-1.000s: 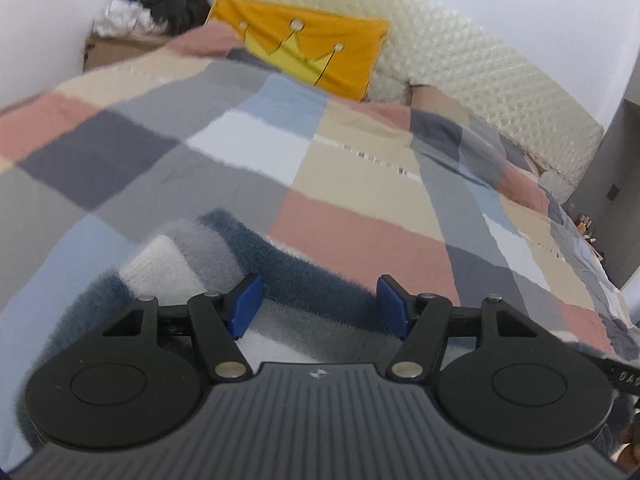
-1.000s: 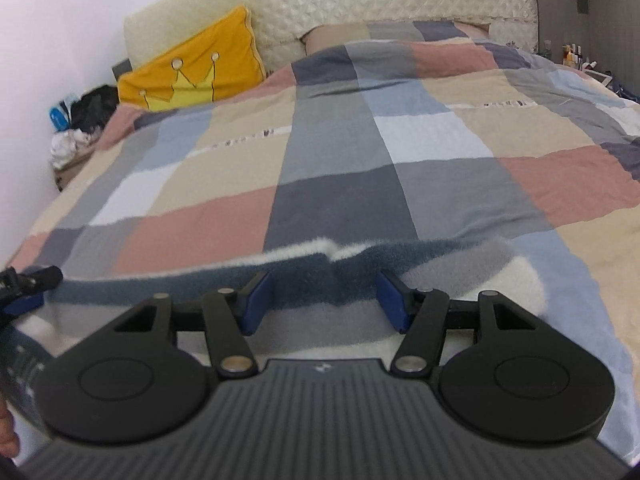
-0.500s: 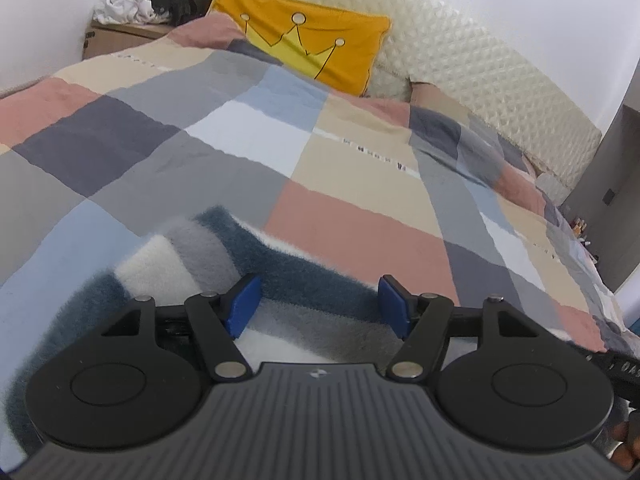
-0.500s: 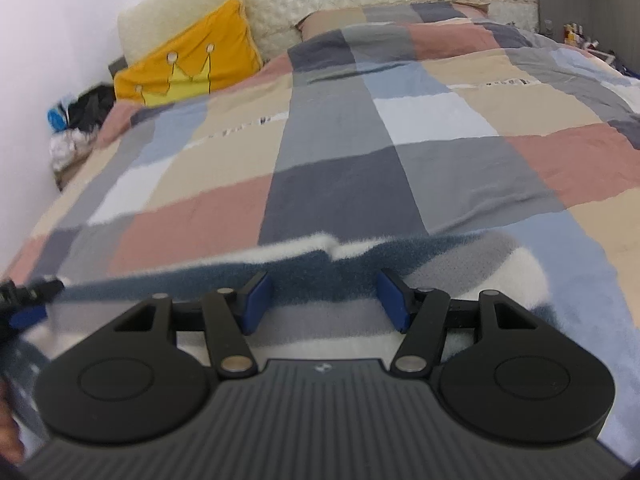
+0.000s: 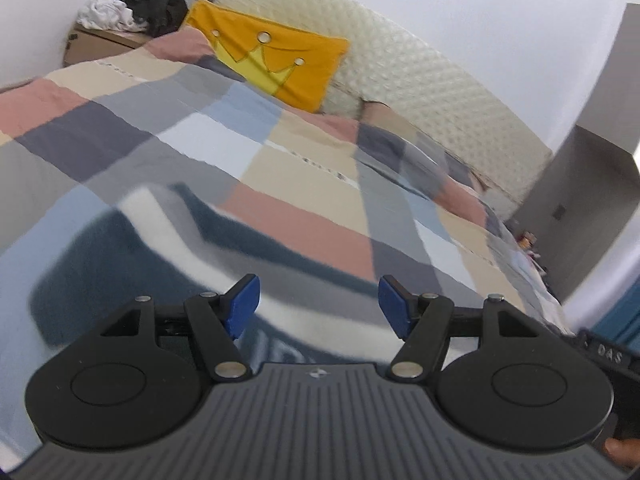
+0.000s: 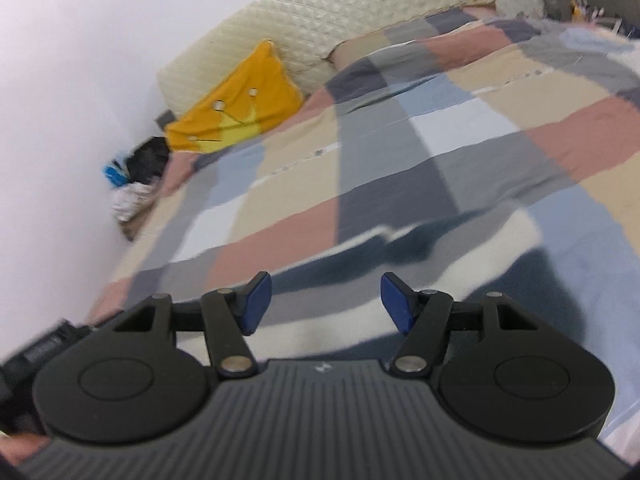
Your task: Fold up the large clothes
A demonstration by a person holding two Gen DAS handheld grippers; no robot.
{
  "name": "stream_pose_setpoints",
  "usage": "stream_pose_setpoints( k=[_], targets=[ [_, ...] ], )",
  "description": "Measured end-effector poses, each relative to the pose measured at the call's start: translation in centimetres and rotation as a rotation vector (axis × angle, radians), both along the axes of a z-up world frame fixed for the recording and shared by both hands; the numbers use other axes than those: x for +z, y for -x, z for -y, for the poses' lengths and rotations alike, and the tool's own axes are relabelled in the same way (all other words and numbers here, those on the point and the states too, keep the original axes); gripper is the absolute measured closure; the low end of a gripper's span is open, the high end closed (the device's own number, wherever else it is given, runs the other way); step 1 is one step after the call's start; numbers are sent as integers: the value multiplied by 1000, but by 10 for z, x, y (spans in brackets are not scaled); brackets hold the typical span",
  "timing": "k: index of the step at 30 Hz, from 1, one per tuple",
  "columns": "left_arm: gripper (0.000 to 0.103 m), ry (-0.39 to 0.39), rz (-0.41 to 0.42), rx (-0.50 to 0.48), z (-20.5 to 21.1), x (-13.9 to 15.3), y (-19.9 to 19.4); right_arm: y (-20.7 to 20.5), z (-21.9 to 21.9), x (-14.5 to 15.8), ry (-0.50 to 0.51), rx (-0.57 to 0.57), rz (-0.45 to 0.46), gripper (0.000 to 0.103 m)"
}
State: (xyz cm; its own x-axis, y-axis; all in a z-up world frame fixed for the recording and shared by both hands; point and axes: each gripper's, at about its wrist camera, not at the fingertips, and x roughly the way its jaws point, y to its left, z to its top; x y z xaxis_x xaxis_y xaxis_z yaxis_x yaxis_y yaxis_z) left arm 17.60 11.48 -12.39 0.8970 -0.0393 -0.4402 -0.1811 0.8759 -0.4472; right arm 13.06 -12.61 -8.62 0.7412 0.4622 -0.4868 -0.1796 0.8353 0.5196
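Left gripper jaws apart, right gripper jaws opening, nothing gripped – fuzzy navy-grey-white striped sweater lies beneath both on pastel checked bedspread. Beyond: orange crown-print pillow, cream quilted headboard. Left view alone shows grey doorway.

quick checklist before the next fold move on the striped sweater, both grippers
1. Left gripper free of cloth: ok, open, nothing between the pads.
2. Right gripper free of cloth: ok, its jaws are opening, nothing pinched.
3. Sweater lying on the bed: ok.
4. Sweater flat and unwrinkled: cannot tell, both views are blurred.
5. Space beyond the sweater for folding: ok, only the pillow sits far off by the headboard.
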Motion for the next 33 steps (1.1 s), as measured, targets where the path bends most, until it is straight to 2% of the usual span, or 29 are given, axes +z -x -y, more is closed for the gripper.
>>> stream_pose_setpoints(
  k=[3,9,12,15,21,26,28,30,33],
  targets=[
    [29,15,-10,-31,19,-2,14,16,-3,-1,-71,-5,-14,39],
    [28,113,-56,-51,36,-18,35,42,-5,-14,-185,-37,-95,39],
    [28,155,-115,-74,40,-27,38,52,-6,-29,-277,-43,-175,39],
    [28,229,-161,-56,33,-41,40,53,-15,-53,-353,-17,-277,39],
    [28,471,-236,18,0,-73,32,45,-27,-90,-496,-3,-452,39],
    [28,668,-267,75,-29,-99,27,44,-20,-98,-572,-58,-477,38],
    [26,733,-272,83,-36,-107,24,42,-17,-102,-589,-109,-485,26],
    [26,824,-282,90,-44,-119,22,42,-13,-106,-595,-157,-498,26],
    [26,871,-272,113,-53,-126,22,38,-10,-116,-656,-175,-527,26]
  ],
)
